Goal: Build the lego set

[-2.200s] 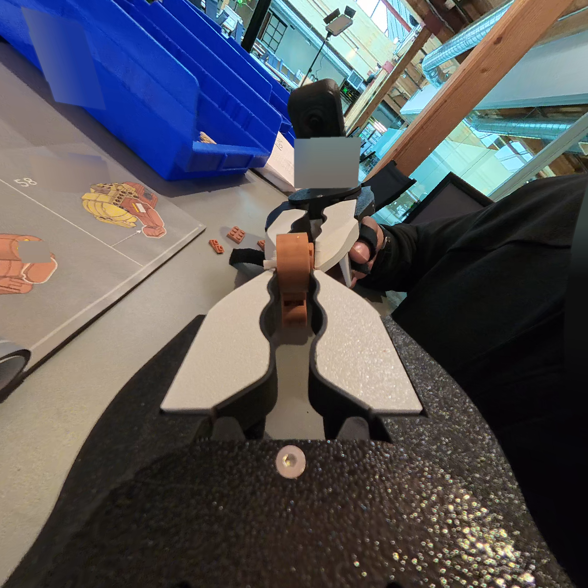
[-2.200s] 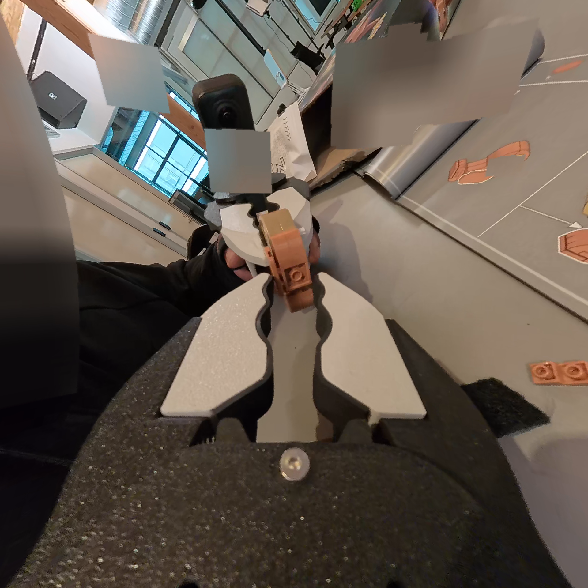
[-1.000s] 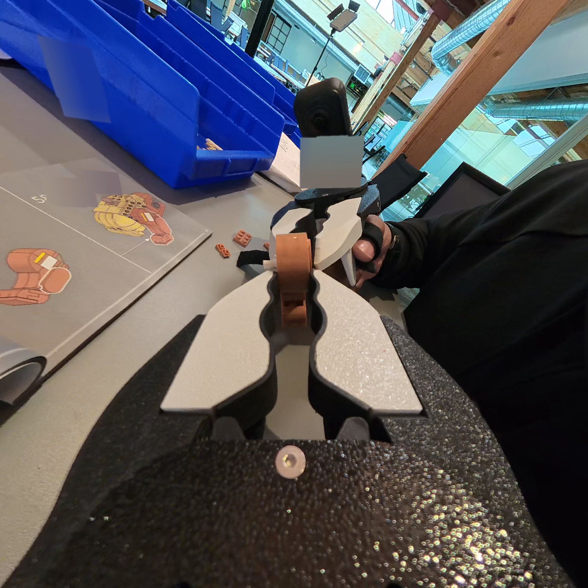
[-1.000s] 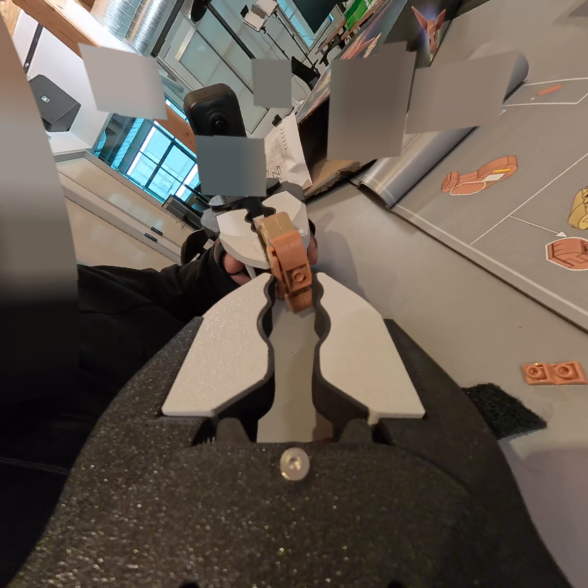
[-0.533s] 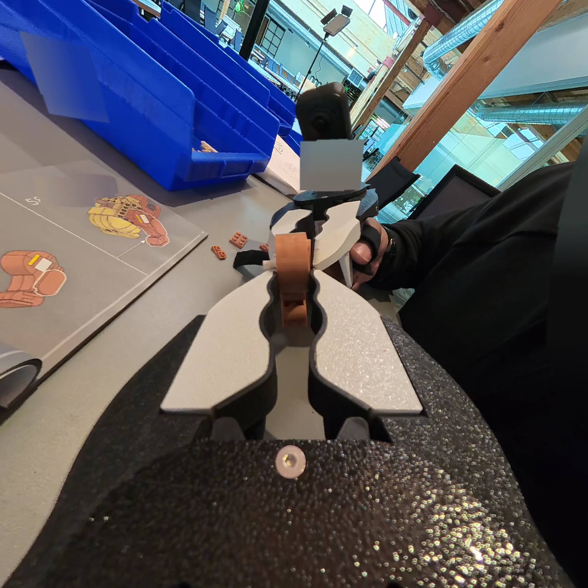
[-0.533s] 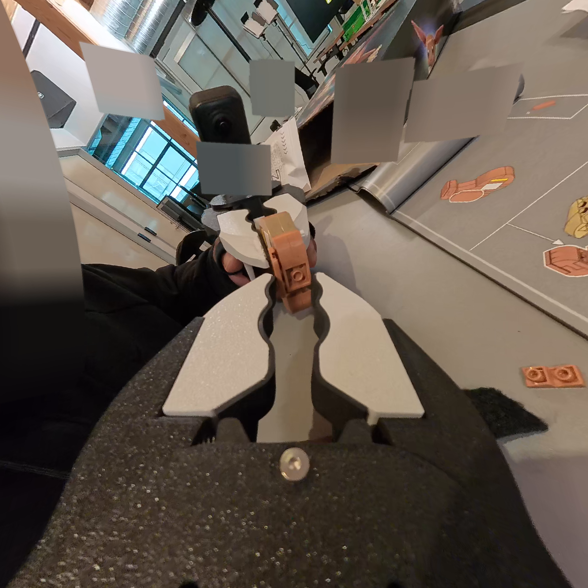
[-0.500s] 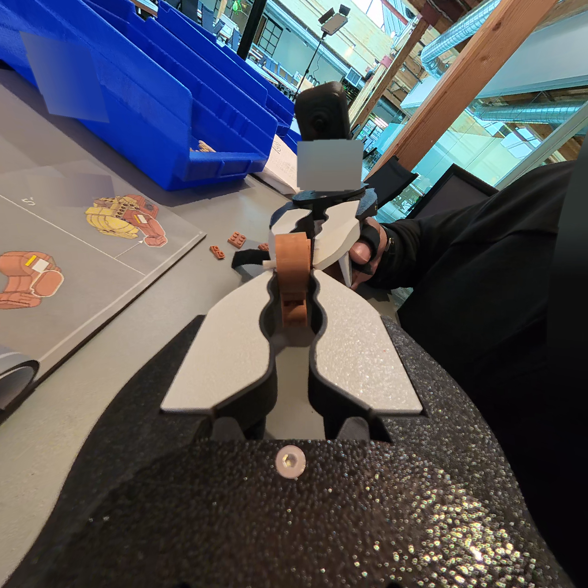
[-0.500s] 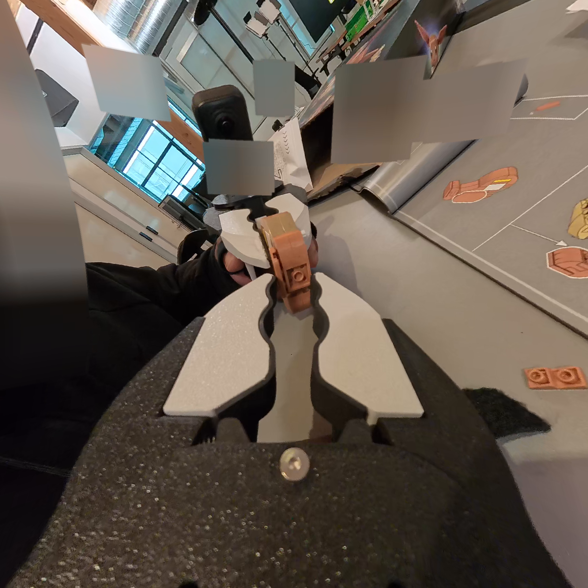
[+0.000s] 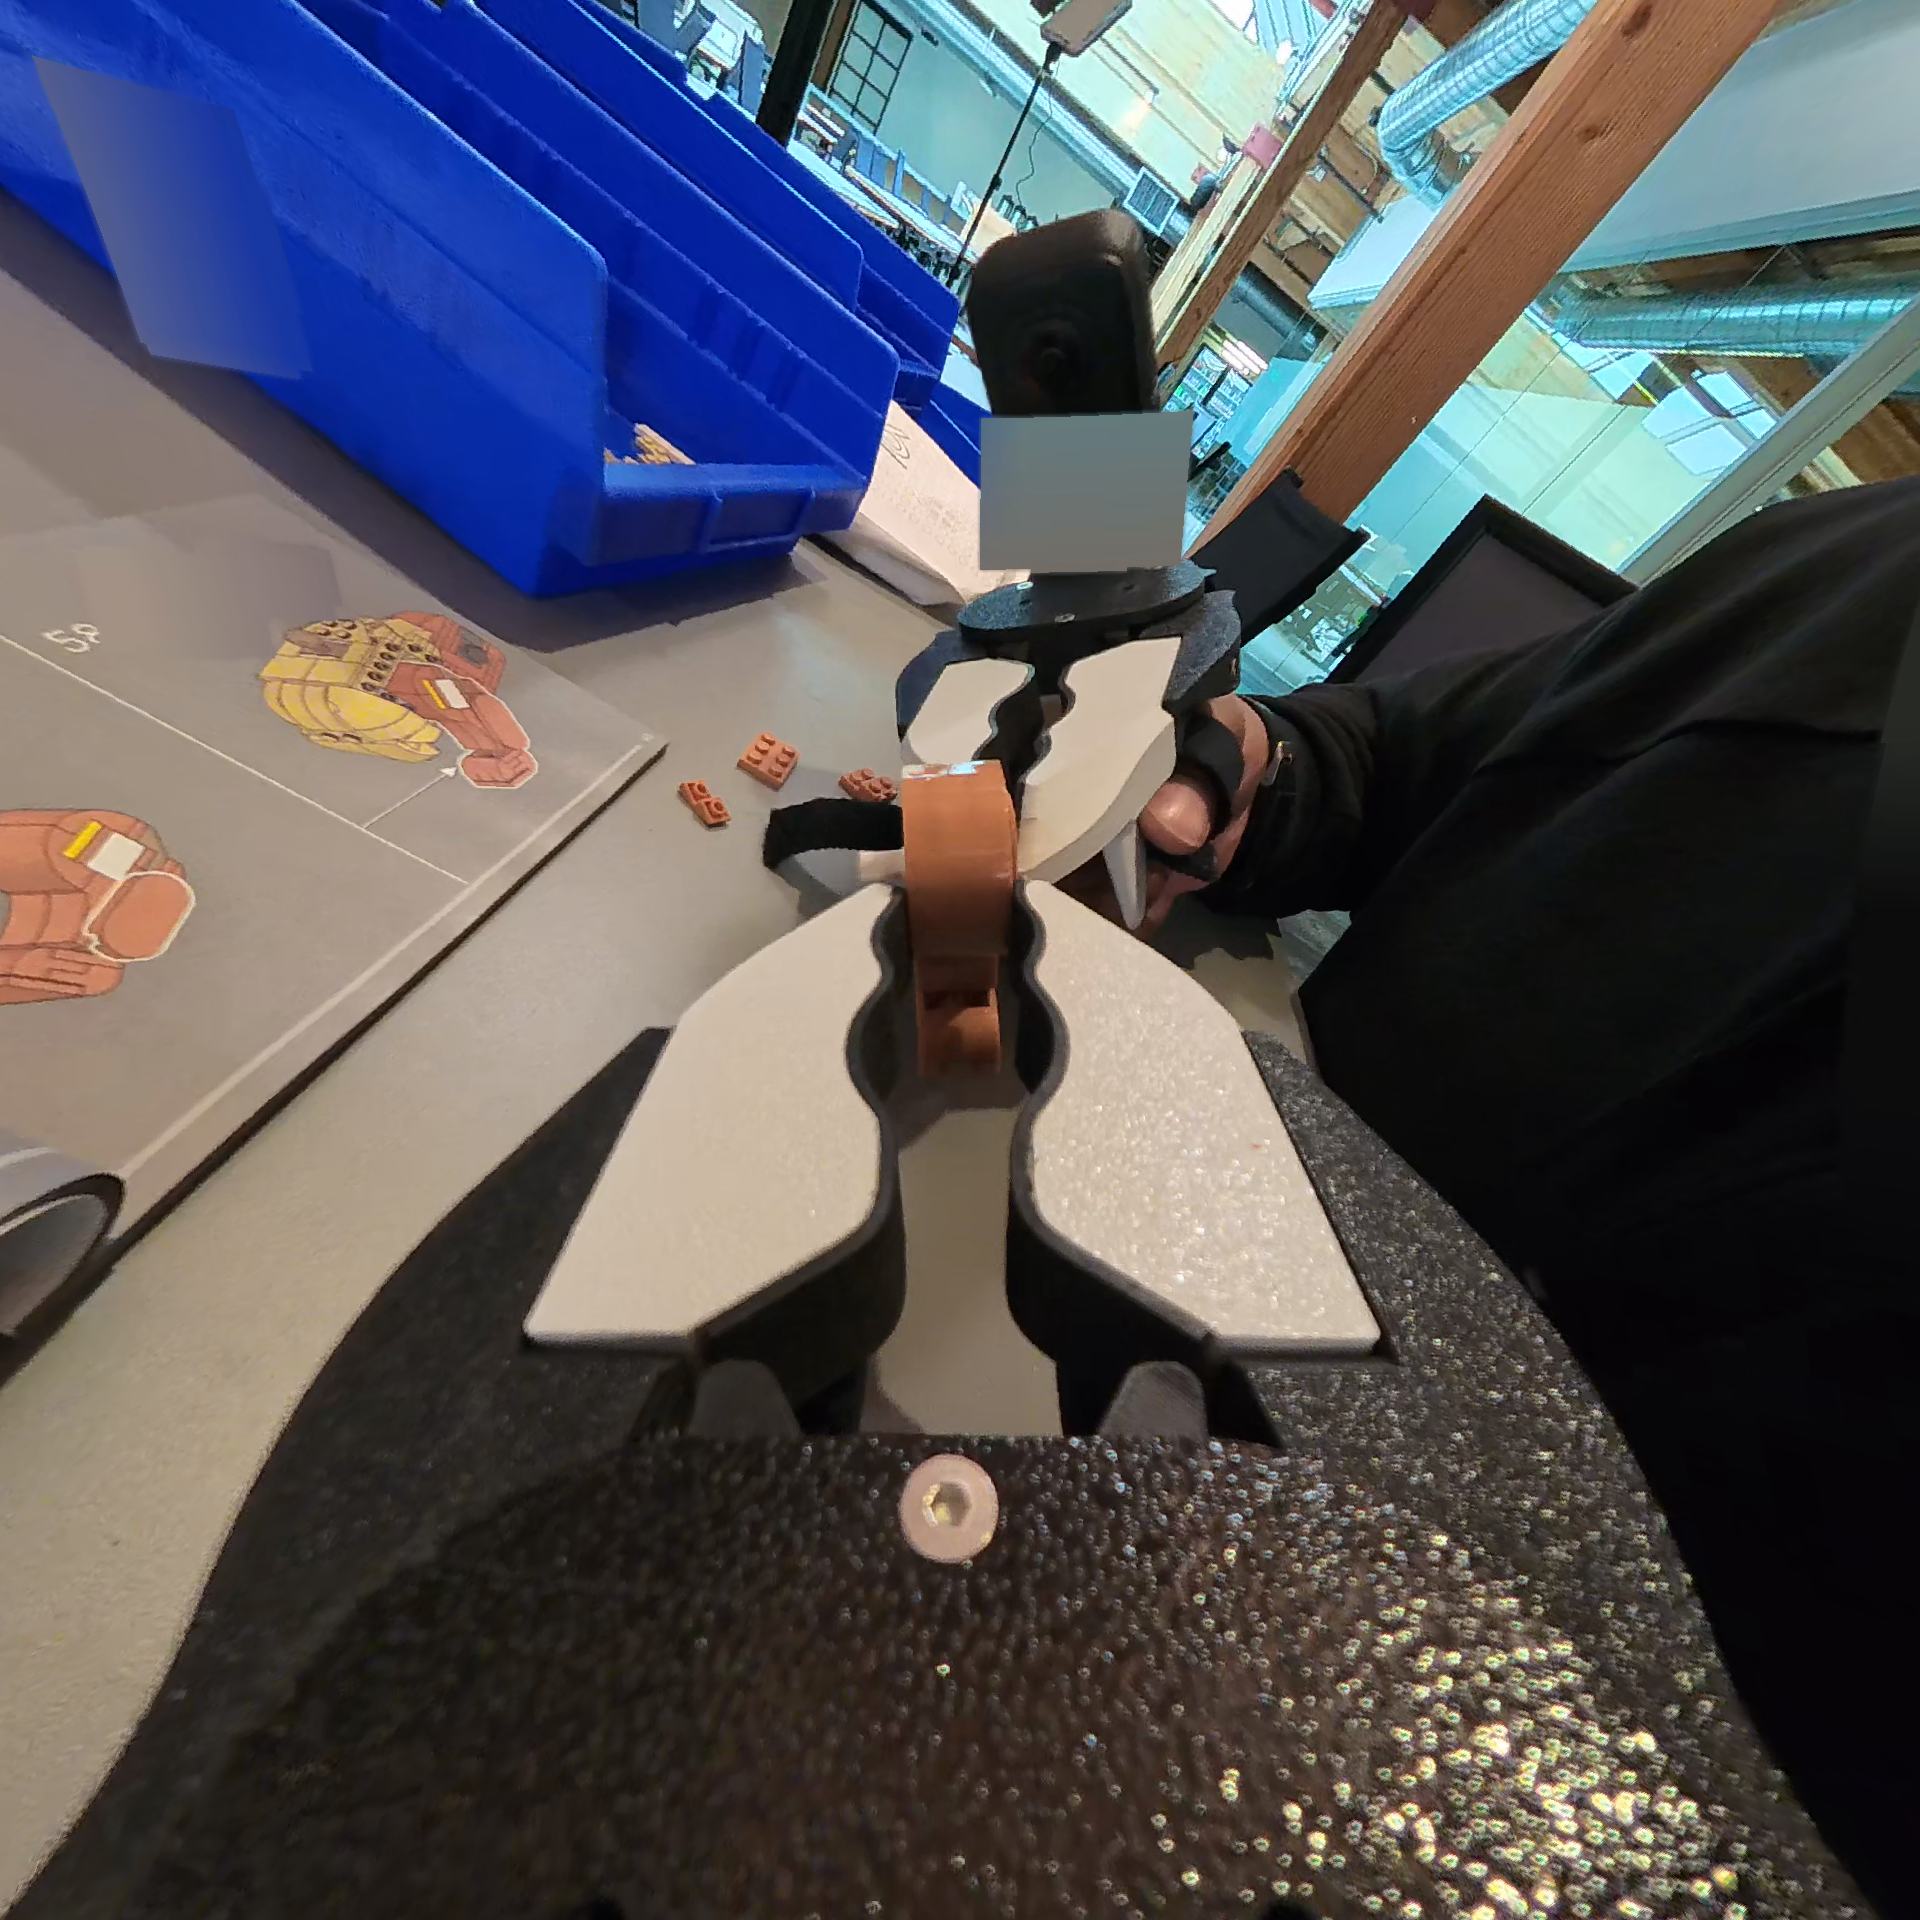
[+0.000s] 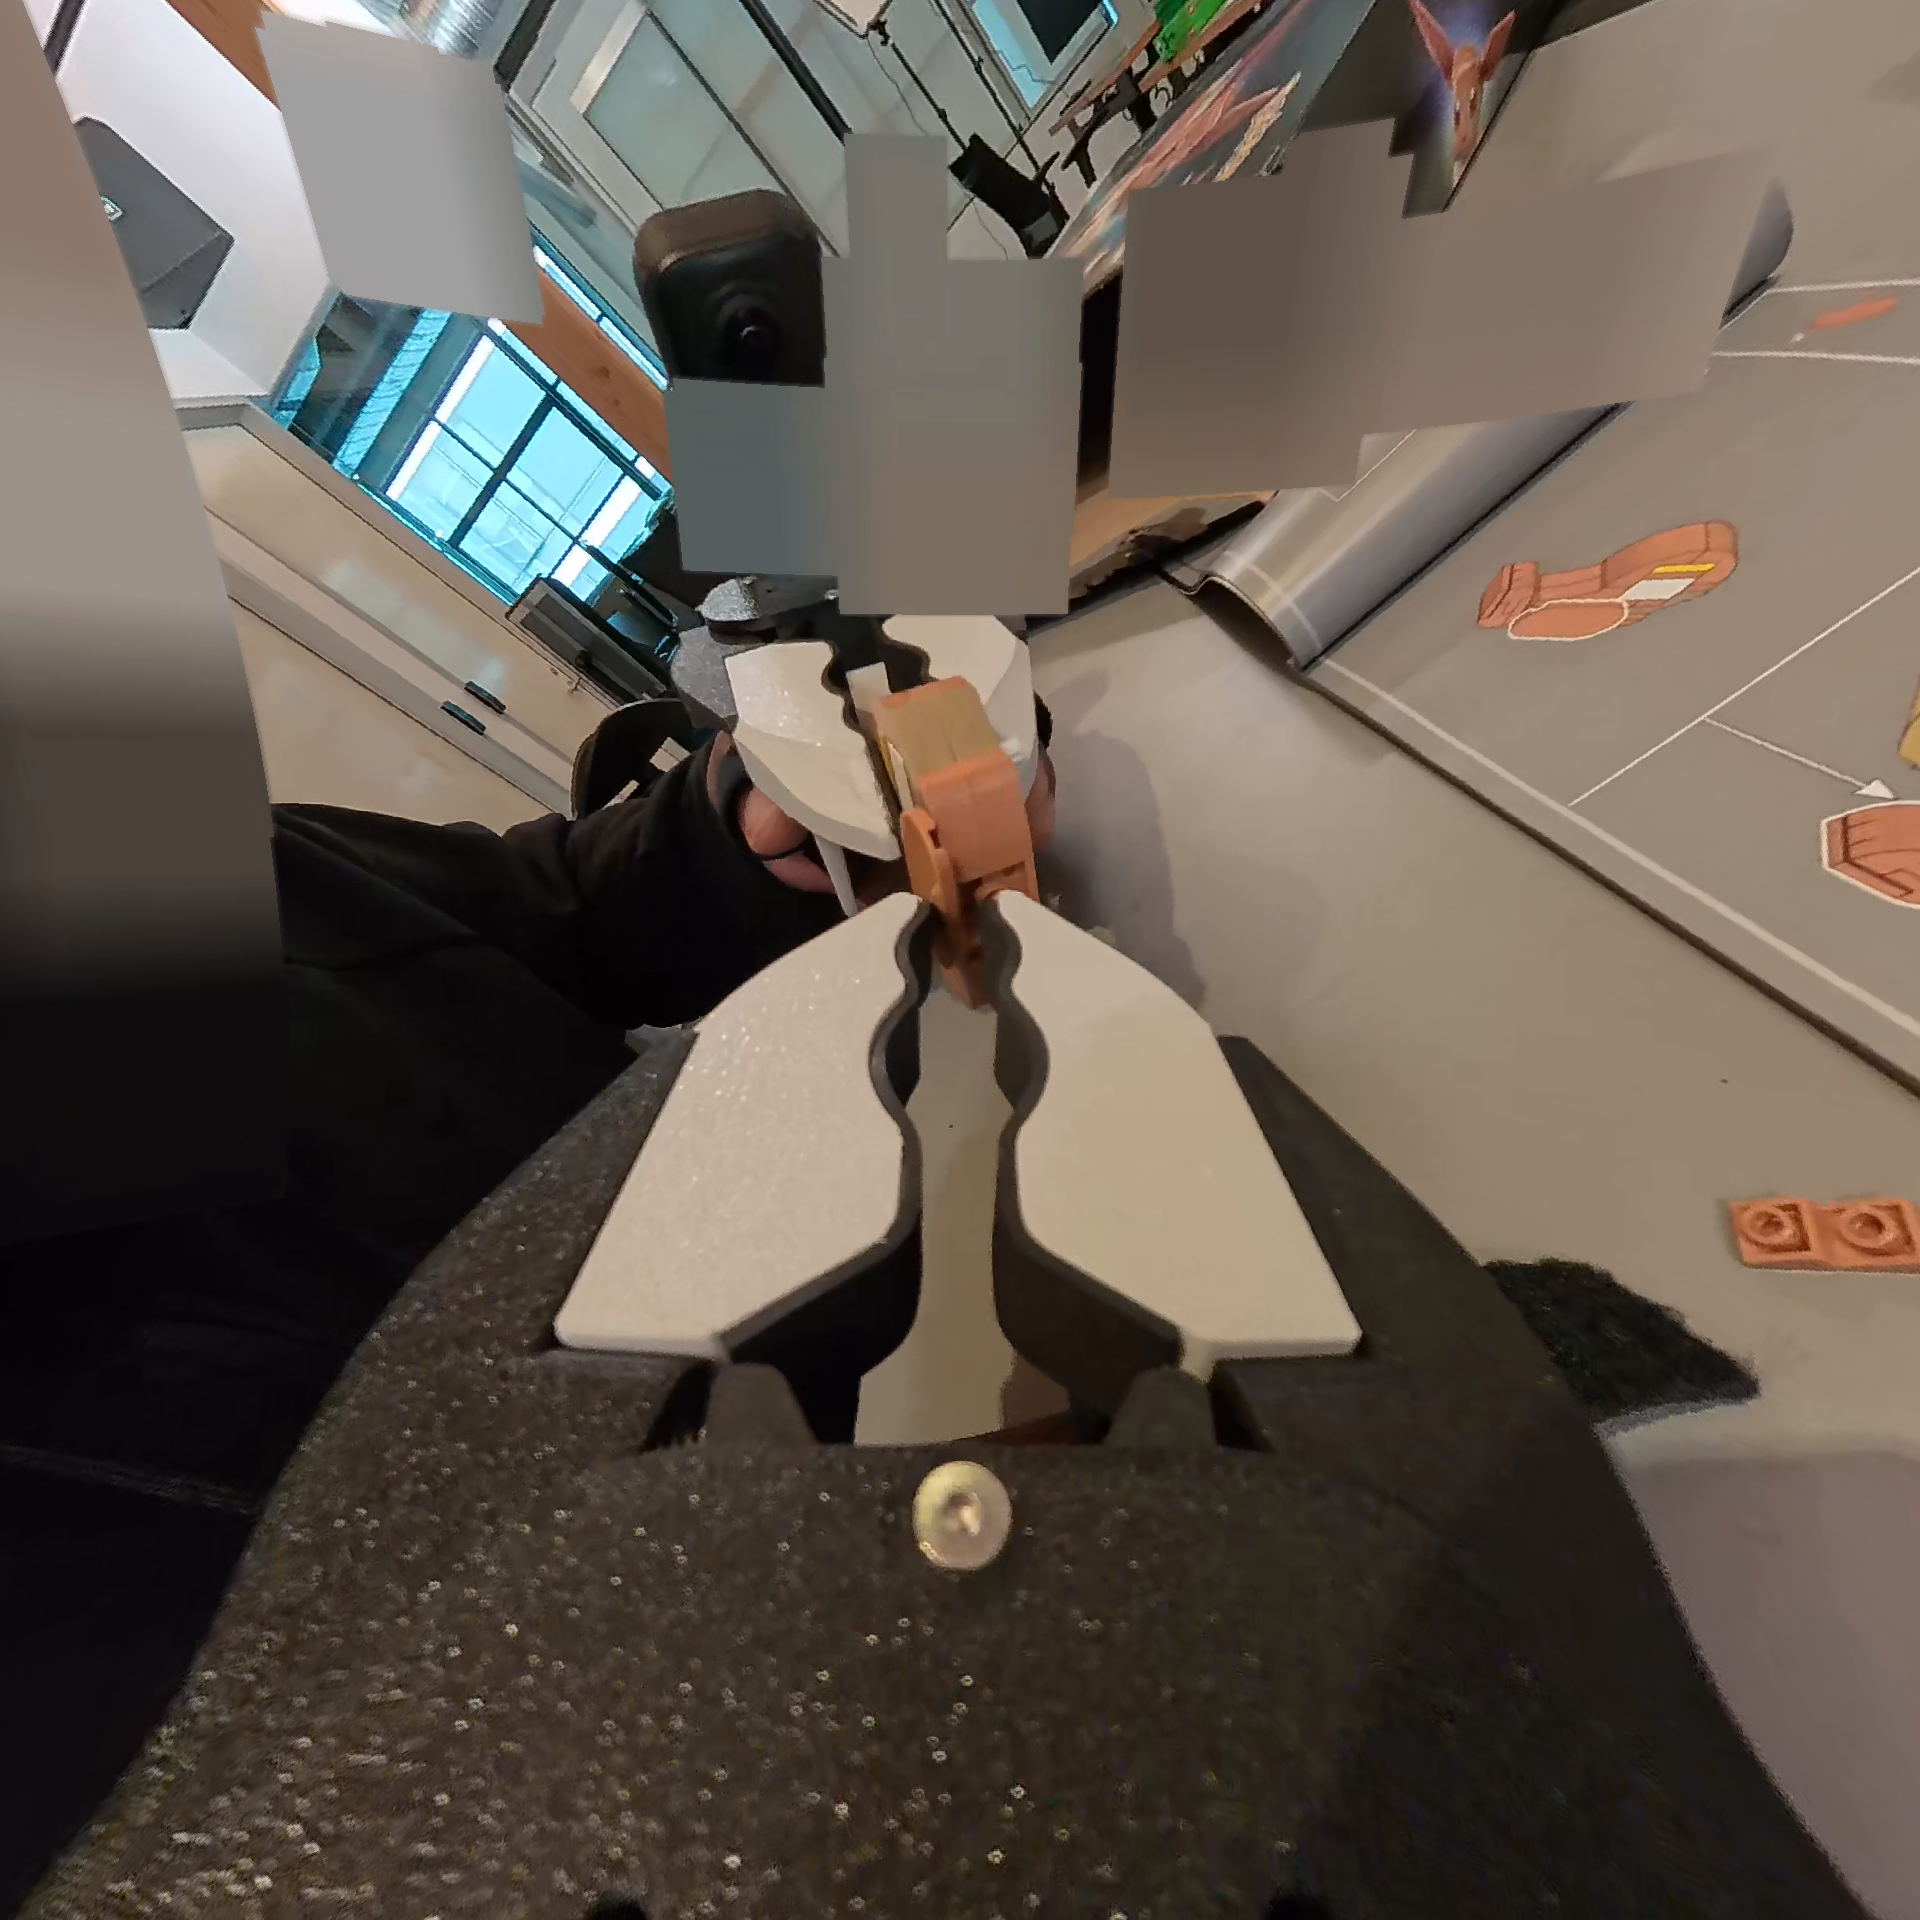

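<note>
My left gripper [image 9: 956,920] is shut on a brown brick assembly [image 9: 958,862] with a rounded top, and holds it above the grey table [image 9: 312,1195]. My right gripper [image 10: 961,930] faces it tip to tip. Its fingertips are closed on a thin brown part [image 10: 958,940] that sticks out of the same assembly [image 10: 977,800], which shows brown and tan in the right wrist view. The left gripper [image 10: 883,717] shows behind the assembly there. The right gripper [image 9: 1029,748] shows behind it in the left wrist view. A person's hands hold both tools.
Blue bins [image 9: 499,312] stand at the back left. An open instruction booklet [image 9: 260,831] lies on the table and also shows in the right wrist view [image 10: 1662,779]. Loose brown bricks [image 9: 769,761] lie near its corner. A brown two-stud plate [image 10: 1823,1231] lies at the right. A black sleeve [image 9: 1558,831] fills the right side. Only a small space, under 4 cm, lies between the two pairs of fingers. Left tips and right tips are each some 12 centimeters from the brown two-stud plate [image 10: 1823,1231]. Look for it in the left wrist view [image 9: 711,796] too.
My right gripper's jaws have narrowed onto the thin brown part of the assembly, and the assembly looks turned in the right wrist view. My left gripper's hold has not changed.
</note>
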